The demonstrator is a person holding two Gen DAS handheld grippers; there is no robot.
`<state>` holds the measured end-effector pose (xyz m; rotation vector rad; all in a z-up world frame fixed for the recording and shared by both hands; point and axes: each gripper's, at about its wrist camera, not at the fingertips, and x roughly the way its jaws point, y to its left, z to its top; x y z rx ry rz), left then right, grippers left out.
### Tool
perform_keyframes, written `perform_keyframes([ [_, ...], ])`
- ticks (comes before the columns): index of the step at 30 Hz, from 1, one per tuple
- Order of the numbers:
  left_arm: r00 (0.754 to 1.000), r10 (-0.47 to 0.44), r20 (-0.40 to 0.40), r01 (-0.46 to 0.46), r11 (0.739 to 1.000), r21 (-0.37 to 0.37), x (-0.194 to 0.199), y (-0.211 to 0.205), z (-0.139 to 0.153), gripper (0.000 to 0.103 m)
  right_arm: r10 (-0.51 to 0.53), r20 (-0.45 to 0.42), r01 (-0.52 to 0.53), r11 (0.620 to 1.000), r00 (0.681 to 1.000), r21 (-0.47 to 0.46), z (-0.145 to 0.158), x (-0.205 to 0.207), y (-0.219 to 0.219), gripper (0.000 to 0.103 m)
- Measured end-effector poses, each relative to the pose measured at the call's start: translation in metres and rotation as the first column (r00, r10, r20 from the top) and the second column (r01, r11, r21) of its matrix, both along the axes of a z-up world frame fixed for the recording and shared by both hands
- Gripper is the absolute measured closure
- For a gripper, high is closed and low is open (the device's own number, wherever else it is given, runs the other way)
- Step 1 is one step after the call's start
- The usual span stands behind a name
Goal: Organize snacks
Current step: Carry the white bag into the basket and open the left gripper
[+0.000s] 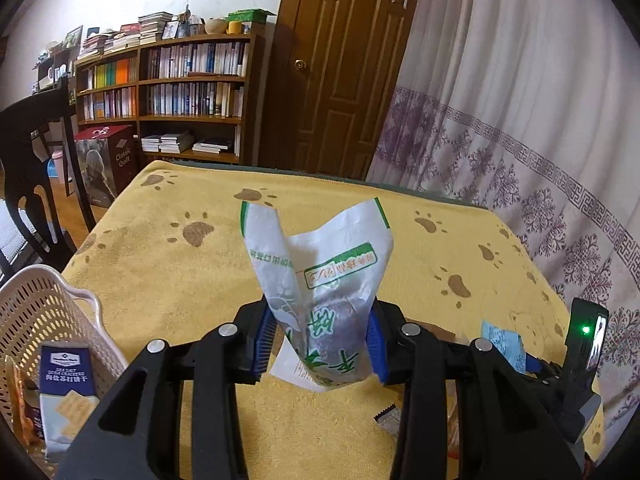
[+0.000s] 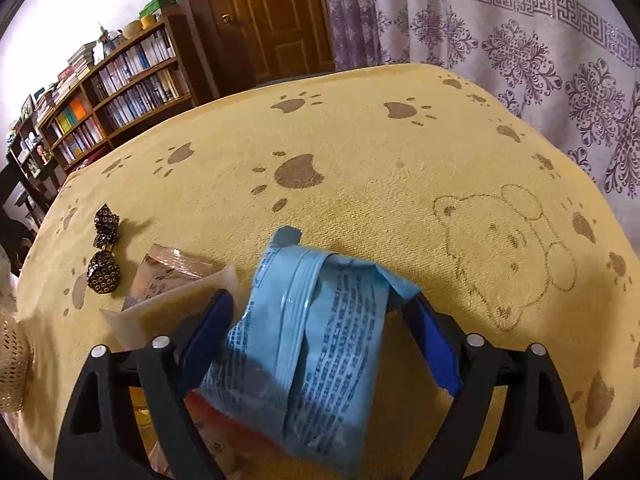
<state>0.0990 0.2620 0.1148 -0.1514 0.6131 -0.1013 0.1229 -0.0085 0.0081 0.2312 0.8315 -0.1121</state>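
Gripping a white-green snack bag (image 1: pixel 320 300) above the counter (image 1: pixel 180 280), the left gripper (image 1: pixel 320 344) is pinching its soft middle; the basket (image 1: pixel 48 312) waits at eight o'clock. The right gripper (image 2: pixel 320 344) is straddling a light, crinkly blue packet (image 2: pixel 304 360); closure unclear.

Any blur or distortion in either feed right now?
Left wrist view: sharp, white packet readable, door and bookshelf bowed by the fisheye. Right wrist view: blue packet soft at its near end, towel edge curved.
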Motion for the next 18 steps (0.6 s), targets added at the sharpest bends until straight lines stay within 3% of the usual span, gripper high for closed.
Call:
perform_keyframes([
  [5,0.999,0.035,0.014,-0.035,0.999,0.016,-0.002,0.007,0.003,0.063,0.002,0.017,-0.001,1.000,1.000,-0.028,0.001,-0.006,0.002,0.046],
  [18,0.981,0.179,0.071,-0.185,0.980,0.079,-0.031,0.044,0.008,0.063,-0.005,0.036,0.005,1.000,0.999,0.002,0.001,-0.012,-0.003,0.048],
])
